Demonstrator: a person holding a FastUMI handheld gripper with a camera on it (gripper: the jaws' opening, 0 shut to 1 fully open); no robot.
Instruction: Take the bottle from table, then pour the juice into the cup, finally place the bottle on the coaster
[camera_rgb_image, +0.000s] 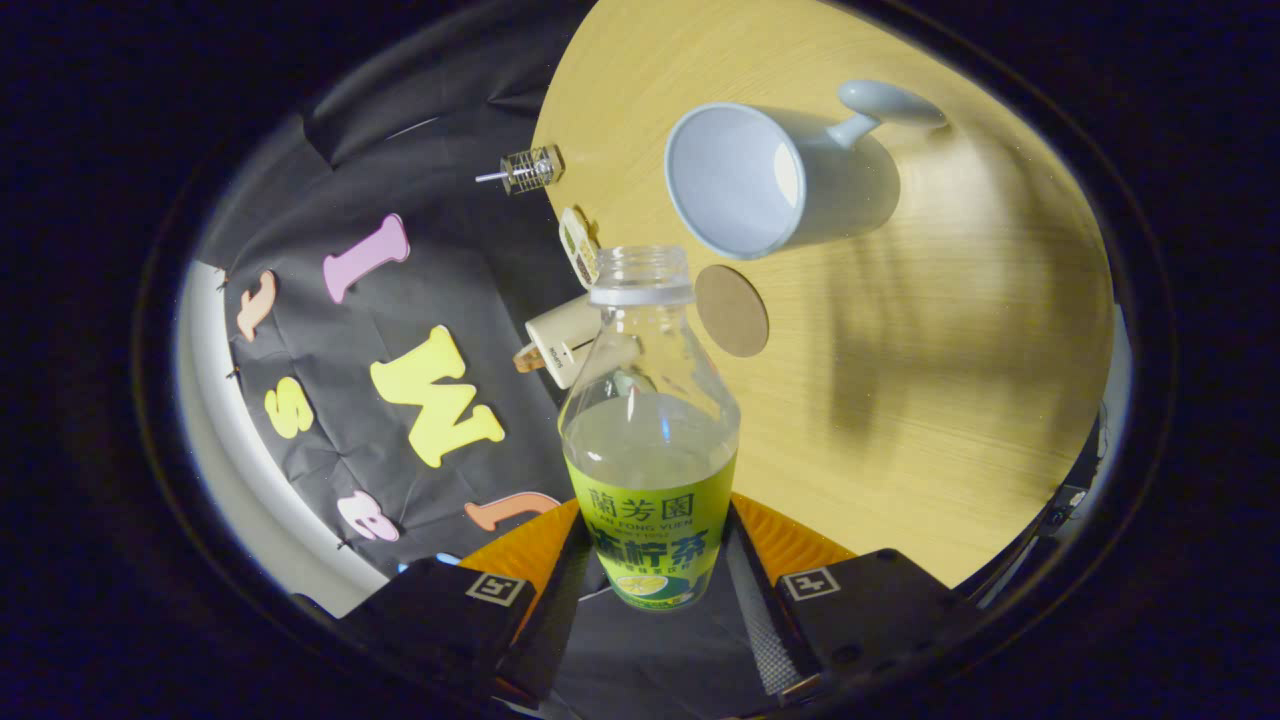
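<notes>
Currently the jaws (650, 575) are clamped on the bottle (650, 420), one finger pressing each side of its green label. The bottle is held clear of the tabletop (900, 400), which appears strongly tilted in the gripper view; this suggests the gripper is rolled toward the pouring attitude. The bottle is uncapped, and pale juice fills it to roughly shoulder level.

Beyond the bottle mouth sits the cup (760, 180), a light grey mug with its opening turned toward the camera and its handle on the far side. The cup interior looks empty, so no juice appears to have been transferred yet. The coaster (732, 311), a round brown disc, lies on the tabletop between the bottle neck and the cup, just beside the cup's rim.

Step in hand, by judgement: the take is complete and the pour is being set up.

The next move calls for:
- bringing the bottle mouth over the cup opening, since the two are not yet aligned;
- increasing the tilt gradually, because the liquid level is high and will surge;
- keeping the grip firm on the smooth label.

Placement on the coaster remains to be done.
</notes>
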